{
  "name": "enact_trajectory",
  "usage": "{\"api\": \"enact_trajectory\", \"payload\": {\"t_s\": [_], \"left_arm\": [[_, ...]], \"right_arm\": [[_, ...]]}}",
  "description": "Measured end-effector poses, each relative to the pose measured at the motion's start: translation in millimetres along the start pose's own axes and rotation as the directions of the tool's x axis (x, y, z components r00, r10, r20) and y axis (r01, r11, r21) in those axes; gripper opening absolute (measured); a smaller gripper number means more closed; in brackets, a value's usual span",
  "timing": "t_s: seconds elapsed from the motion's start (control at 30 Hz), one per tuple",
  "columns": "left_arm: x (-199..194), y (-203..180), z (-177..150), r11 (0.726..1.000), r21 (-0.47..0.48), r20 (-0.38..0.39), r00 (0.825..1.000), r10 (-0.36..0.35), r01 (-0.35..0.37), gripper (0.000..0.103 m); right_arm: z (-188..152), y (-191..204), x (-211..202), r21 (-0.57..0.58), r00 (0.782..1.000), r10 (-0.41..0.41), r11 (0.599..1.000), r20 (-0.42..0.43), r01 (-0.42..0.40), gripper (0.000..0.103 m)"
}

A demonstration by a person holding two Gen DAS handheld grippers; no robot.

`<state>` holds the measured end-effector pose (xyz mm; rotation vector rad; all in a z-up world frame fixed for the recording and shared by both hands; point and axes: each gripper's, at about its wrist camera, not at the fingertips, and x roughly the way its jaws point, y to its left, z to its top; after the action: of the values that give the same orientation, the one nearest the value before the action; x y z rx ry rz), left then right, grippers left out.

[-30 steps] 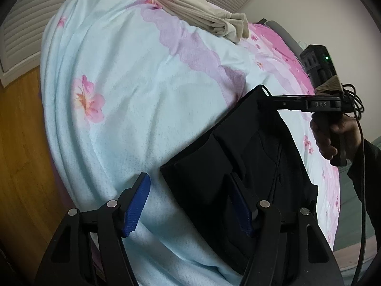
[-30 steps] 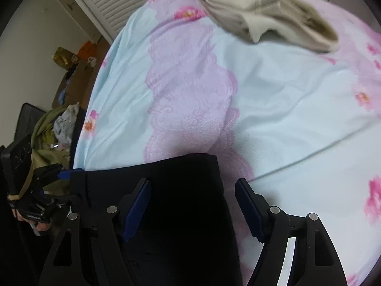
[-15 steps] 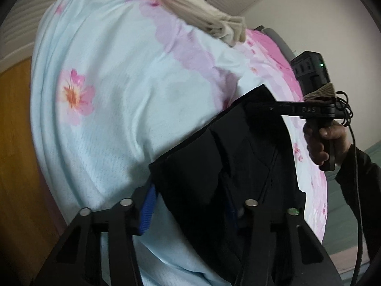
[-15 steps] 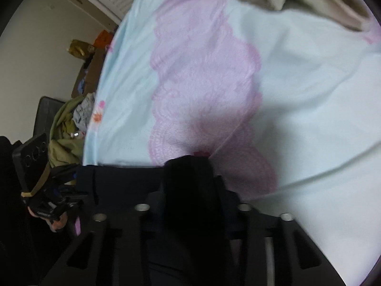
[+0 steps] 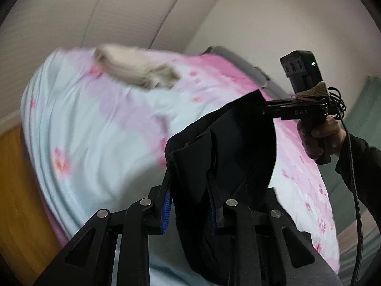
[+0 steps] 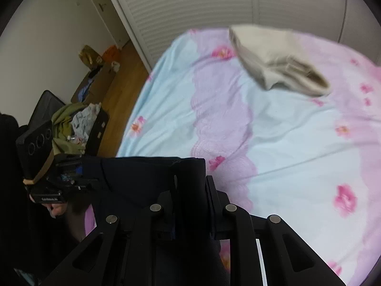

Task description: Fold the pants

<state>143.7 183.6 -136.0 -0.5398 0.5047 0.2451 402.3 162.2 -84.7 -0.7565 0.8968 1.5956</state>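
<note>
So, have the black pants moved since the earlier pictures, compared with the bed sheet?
Yes. The black pants have gone up off the bed sheet: both grippers, left gripper and right gripper, closing on them, hold the top edge above it.

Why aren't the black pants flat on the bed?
Lifted: both grippers, left gripper and right gripper, pinch the black pants above the bed.

pants (image 5: 228, 157): black | bedsheet (image 6: 297, 143): pale blue, pink floral | folded garment (image 6: 278, 59): beige | floor (image 6: 119, 90): orange-brown
</note>
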Motion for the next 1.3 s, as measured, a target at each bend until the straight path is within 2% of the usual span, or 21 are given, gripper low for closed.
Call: {"api": "enact_trajectory", "payload": {"t_s": [0.13,0.23,0.33,0.43,0.53,0.7,0.8,0.83,0.9,1.03,1.13,1.17,1.2,1.27,1.3], "left_arm": [[-25,-56,4,0.990,0.136,0.077,0.996,-0.051,0.040,0.025],[-41,-105,-2,0.967,0.242,0.106,0.988,-0.109,0.081,0.025],[-50,-156,-18,0.934,0.335,0.109,0.980,-0.166,0.122,0.025],[-53,-206,-46,0.891,0.428,0.101,0.972,-0.214,0.152,0.026],[-46,-248,-85,0.850,0.490,0.037,0.970,-0.241,0.193,0.026],[-17,-291,-156,0.806,0.522,-0.153,0.960,-0.234,0.280,0.026],[8,-306,-196,0.780,0.541,-0.277,0.943,-0.186,0.313,0.026],[17,-309,-205,0.778,0.541,-0.315,0.935,-0.166,0.320,0.026],[36,-309,-227,0.771,0.545,-0.380,0.917,-0.122,0.328,0.026],[40,-316,-240,0.755,0.568,-0.387,0.916,-0.108,0.329,0.027],[35,-322,-239,0.757,0.562,-0.395,0.912,-0.109,0.333,0.028],[34,-321,-237,0.760,0.557,-0.401,0.910,-0.107,0.335,0.028],[32,-320,-233,0.764,0.549,-0.407,0.907,-0.110,0.339,0.028],[25,-314,-231,0.769,0.533,-0.418,0.900,-0.123,0.353,0.031],[20,-311,-226,0.771,0.522,-0.425,0.895,-0.137,0.366,0.032]], "right_arm": [[-32,14,-60,-0.003,0.995,-0.054,0.999,0.084,0.054,0.019],[-70,27,-108,0.004,0.985,-0.106,0.994,0.138,0.107,0.018],[-122,40,-153,0.025,0.970,-0.168,0.986,0.177,0.166,0.017],[-177,49,-184,0.058,0.957,-0.221,0.975,0.190,0.214,0.016],[-246,52,-202,0.113,0.946,-0.256,0.965,0.201,0.237,0.014],[-354,46,-194,0.198,0.955,-0.266,0.951,0.135,0.237,0.010],[-414,40,-180,0.262,0.958,-0.254,0.941,0.133,0.213,0.006],[-435,38,-174,0.293,0.956,-0.256,0.933,0.139,0.208,0.001],[-473,32,-169,0.351,0.947,-0.277,0.913,0.162,0.207,0.001],[-524,31,-155,0.448,0.938,-0.289,0.876,0.192,0.178,0.001],[-541,40,-147,0.508,0.937,-0.269,0.853,0.223,0.124,0.002],[-544,45,-147,0.530,0.930,-0.279,0.840,0.241,0.114,0.002],[-546,48,-147,0.555,0.923,-0.287,0.826,0.256,0.103,0.005],[-547,52,-149,0.611,0.913,-0.293,0.789,0.283,0.064,0.023],[-548,56,-152,0.646,0.901,-0.306,0.762,0.306,0.039,0.044]]}}
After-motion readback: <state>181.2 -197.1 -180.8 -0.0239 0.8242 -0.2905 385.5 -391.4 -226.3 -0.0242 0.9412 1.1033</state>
